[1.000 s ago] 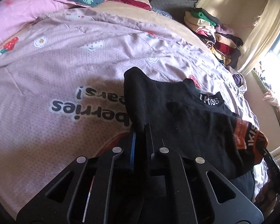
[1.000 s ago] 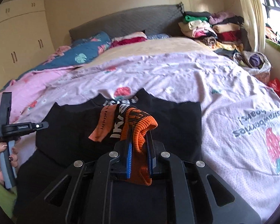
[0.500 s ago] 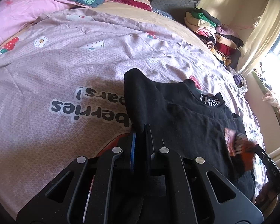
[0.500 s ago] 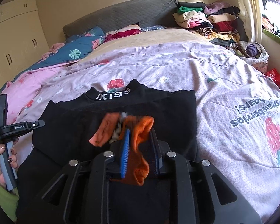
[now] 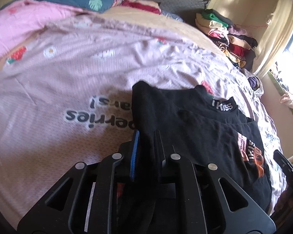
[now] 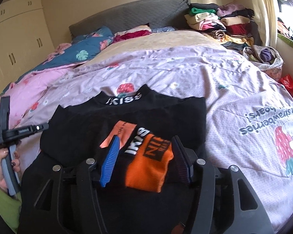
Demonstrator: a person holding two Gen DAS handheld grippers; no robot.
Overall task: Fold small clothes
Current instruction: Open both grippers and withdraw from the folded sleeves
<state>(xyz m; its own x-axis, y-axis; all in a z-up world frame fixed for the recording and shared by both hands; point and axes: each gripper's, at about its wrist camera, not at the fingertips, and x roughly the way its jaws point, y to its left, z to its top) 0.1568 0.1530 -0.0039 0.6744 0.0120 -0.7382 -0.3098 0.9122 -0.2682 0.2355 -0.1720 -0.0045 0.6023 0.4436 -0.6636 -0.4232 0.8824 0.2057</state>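
Note:
A small black garment point(image 6: 84, 128) with an "IKISS" collar lies on the bed, also seen in the left wrist view point(image 5: 201, 124). Its orange cuff point(image 6: 150, 165) lies folded over the black body, between the spread fingers of my right gripper point(image 6: 144, 152), which is open and no longer pinches it. My left gripper point(image 5: 146, 138) is shut on the garment's black left edge, which stands up between its pads. The left gripper's handle and the hand holding it show at the left of the right wrist view point(image 6: 7, 136).
The bed has a mauve strawberry-print cover point(image 6: 234, 89) with printed lettering point(image 5: 99, 115). A pink quilt point(image 5: 19, 25) and blue pillow point(image 6: 87, 44) lie by the headboard. A pile of folded clothes point(image 6: 220, 23) stands at the far right, a bag of clothes point(image 6: 267, 56) near it.
My right gripper lowered the orange cuff onto the black garment and opened, letting it go. My left gripper stayed shut on the black edge.

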